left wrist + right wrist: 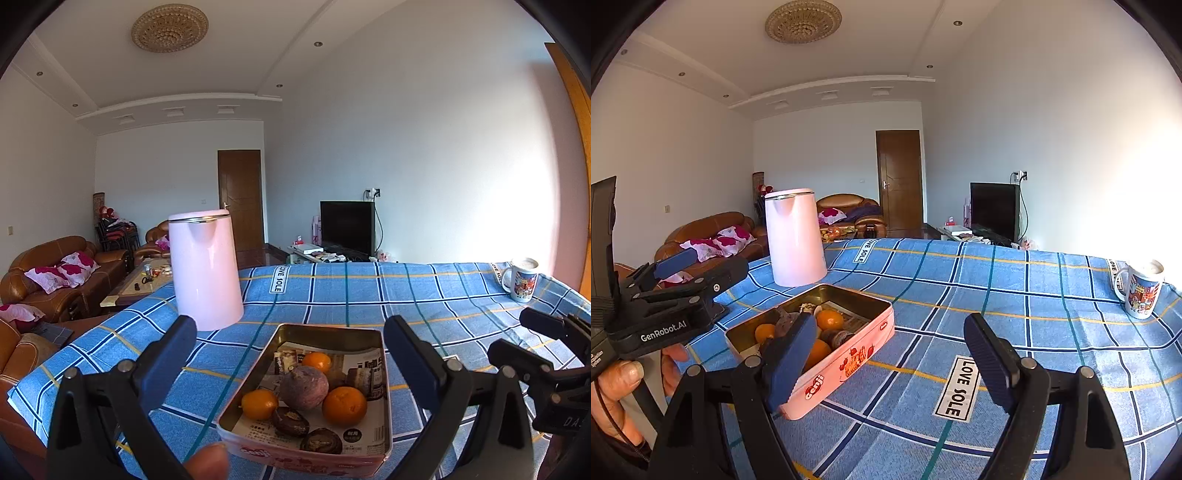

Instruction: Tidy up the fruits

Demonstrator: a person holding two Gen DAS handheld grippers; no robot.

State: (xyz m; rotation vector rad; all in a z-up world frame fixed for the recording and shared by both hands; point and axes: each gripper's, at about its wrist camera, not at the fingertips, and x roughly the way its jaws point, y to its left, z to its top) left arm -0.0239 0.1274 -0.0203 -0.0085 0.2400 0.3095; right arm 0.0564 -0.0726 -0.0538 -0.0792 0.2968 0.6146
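Observation:
A pink tin (295, 456) (846, 360) sits on the blue checked tablecloth (369, 295). It holds small oranges (344, 405), a purple round fruit (303, 387) and dark brown fruits (290, 421). My left gripper (291, 343) is open and empty, its fingers apart on either side of the tin, above it. My right gripper (890, 354) is open and empty, to the right of the tin; it also shows at the right edge of the left wrist view (546, 354). The left gripper shows in the right wrist view (683, 280).
A pink kettle (205, 269) (794, 236) stands behind the tin on the left. A printed mug (522, 278) (1141, 290) stands at the far right table edge. Sofas, a coffee table and a TV lie beyond the table.

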